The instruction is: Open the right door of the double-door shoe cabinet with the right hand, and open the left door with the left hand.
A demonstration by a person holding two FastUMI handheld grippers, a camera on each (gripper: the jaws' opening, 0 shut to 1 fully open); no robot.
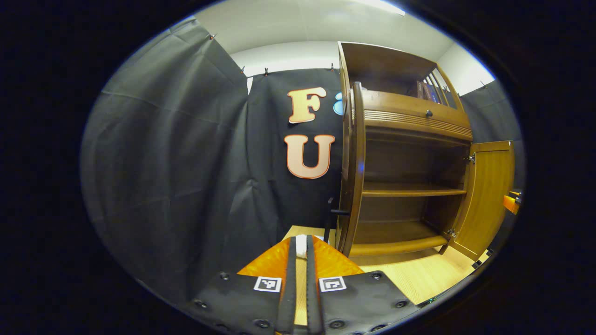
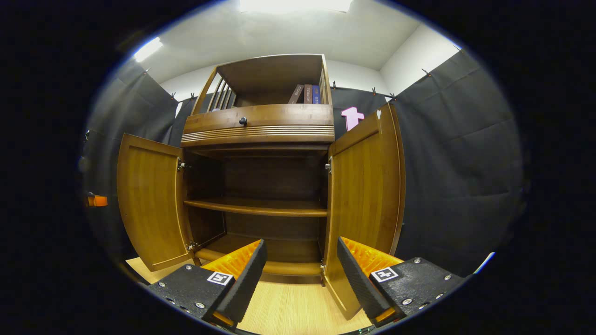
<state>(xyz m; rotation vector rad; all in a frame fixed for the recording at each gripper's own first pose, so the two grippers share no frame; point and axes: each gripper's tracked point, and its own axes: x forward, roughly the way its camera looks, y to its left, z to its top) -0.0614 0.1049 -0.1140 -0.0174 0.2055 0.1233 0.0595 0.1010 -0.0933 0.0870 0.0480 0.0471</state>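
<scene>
Brown wood shoe cabinet [image 2: 260, 139], both doors swung open. Right gripper view, left to right: orange bit of the left claw [image 2: 97, 200] at far left edge, beside the left door's outer edge; left door [image 2: 149, 204] open wide, inner panel facing camera; dark interior with middle shelf [image 2: 256, 207] and bottom shelf; drawer front with black knob [image 2: 242, 121] above; books [image 2: 307, 94] in the top compartment; right door [image 2: 365, 195] open, standing just behind the right claw [image 2: 300, 274], whose fingers are spread wide apart, released, grasping nothing. Pale wood floor [image 2: 288, 307] below.

Left gripper view, left to right: black cloth wall; left claw [image 1: 301, 274] at bottom, fingers nearly together, a small white piece [image 1: 301, 246] sits at the tips, cannot tell if pinched; left door [image 1: 355, 167] edge-on just past the tips, black handle [image 1: 336, 212] sticking out; cabinet interior; right door [image 1: 489, 195] open at far right, orange part of the right claw [image 1: 511, 203] at its outer edge. Handle side shows here, inner door panels in the other view.
</scene>
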